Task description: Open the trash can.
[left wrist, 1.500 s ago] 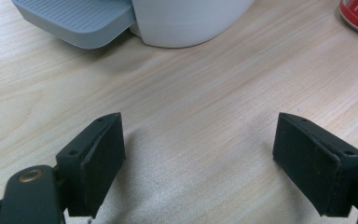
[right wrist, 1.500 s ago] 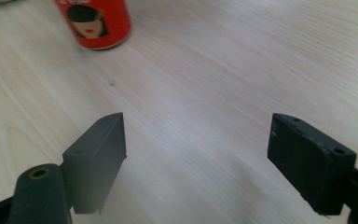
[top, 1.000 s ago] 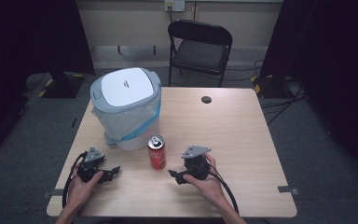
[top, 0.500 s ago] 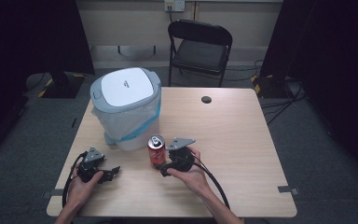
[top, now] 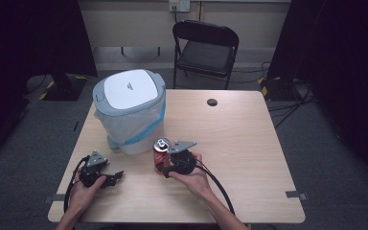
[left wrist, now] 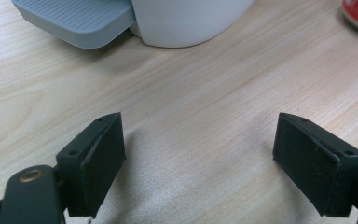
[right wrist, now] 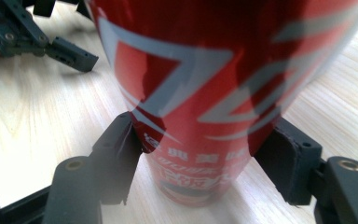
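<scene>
Right tongs just closing around red can, pads seemingly touching (grip looks begun); lift and binning in lidded bin remain. Left tongs wide open, empty, resting on worktop.

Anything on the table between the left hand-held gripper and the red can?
No. The high view shows bare wooden tabletop between the left hand-held gripper and the red can.
</scene>
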`<state>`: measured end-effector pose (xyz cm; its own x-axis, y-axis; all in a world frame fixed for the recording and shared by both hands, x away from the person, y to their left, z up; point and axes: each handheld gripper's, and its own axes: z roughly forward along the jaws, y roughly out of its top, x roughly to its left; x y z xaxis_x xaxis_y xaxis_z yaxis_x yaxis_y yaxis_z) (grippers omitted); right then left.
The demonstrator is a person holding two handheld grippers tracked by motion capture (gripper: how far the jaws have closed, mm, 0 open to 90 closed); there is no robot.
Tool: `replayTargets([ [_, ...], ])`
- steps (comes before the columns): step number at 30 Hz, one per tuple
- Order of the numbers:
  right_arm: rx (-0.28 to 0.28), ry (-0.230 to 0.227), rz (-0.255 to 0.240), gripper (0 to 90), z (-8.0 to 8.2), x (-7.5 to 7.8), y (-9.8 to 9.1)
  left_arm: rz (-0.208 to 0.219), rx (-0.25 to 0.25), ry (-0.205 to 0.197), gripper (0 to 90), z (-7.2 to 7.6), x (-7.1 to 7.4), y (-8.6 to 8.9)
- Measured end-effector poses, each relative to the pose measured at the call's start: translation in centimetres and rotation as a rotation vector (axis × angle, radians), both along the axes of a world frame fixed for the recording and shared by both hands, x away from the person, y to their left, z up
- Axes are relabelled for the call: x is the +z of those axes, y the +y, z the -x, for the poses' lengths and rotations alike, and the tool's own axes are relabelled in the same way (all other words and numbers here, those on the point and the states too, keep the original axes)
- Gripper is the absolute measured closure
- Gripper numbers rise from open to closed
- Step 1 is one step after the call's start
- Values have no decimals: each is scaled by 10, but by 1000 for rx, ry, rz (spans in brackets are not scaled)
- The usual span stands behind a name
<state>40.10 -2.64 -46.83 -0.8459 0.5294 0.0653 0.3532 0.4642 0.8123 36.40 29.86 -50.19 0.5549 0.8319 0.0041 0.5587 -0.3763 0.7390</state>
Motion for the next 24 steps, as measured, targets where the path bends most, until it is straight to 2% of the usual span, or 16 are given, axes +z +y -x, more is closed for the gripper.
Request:
replayTargets([
  [4, -24, -1, -5, 331, 1, 3, -9, 3, -4, 2, 160, 0, 0, 0],
  [9, -87, 6, -3, 333, 6, 6, -43, 5, -2, 1, 159, 0, 0, 0],
  [11, -94, 4, -4, 333, 6, 7, -47, 4, -3, 1, 159, 0, 0, 0],
  [15, -123, 25, -3, 334, 9, 12, -74, 2, -4, 1, 159, 0, 0, 0],
  [16, -147, 26, 7, 334, 10, 12, -88, 3, -3, 1, 159, 0, 0, 0],
  [17, -147, 26, 7, 334, 10, 12, -88, 2, -3, 1, 159, 0, 0, 0],
  [23, -260, 31, 6, 334, 15, 10, -133, 4, -2, 1, 159, 0, 0, 0],
  [24, -307, 32, 10, 334, 15, 9, -147, 2, -3, 1, 159, 0, 0, 0],
])
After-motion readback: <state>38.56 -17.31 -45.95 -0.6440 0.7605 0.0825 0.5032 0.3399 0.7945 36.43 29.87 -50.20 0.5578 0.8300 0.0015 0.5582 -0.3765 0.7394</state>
